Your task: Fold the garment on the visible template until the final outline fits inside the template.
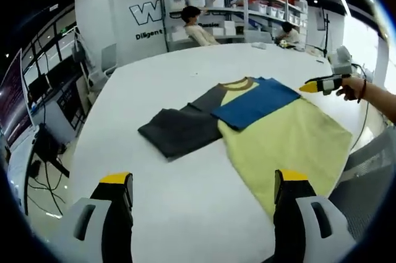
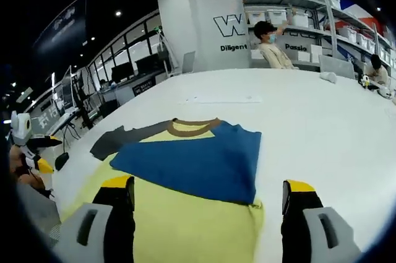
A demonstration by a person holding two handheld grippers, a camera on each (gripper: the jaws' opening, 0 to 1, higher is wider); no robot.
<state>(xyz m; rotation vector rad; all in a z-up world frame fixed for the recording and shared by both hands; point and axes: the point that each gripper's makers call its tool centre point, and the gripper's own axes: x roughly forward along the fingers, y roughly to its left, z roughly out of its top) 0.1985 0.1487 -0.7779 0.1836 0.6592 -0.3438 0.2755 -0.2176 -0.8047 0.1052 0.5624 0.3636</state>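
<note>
A long-sleeved shirt lies flat on the white table. It has a yellow body, a brown collar, a blue sleeve folded across the chest and a dark grey sleeve spread out to the side. My left gripper is open above bare table, short of the shirt's hem. A hand holds my right gripper beyond the shirt. In the right gripper view, my right gripper stands open over the yellow body, just below the blue sleeve. The grey sleeve lies at the left, and my left gripper is at the left edge.
Two people sit at the table's far end, in front of shelves with white bins. Desks with monitors and cables stand beyond the table's left edge. A faint pale strip lies on the table past the collar.
</note>
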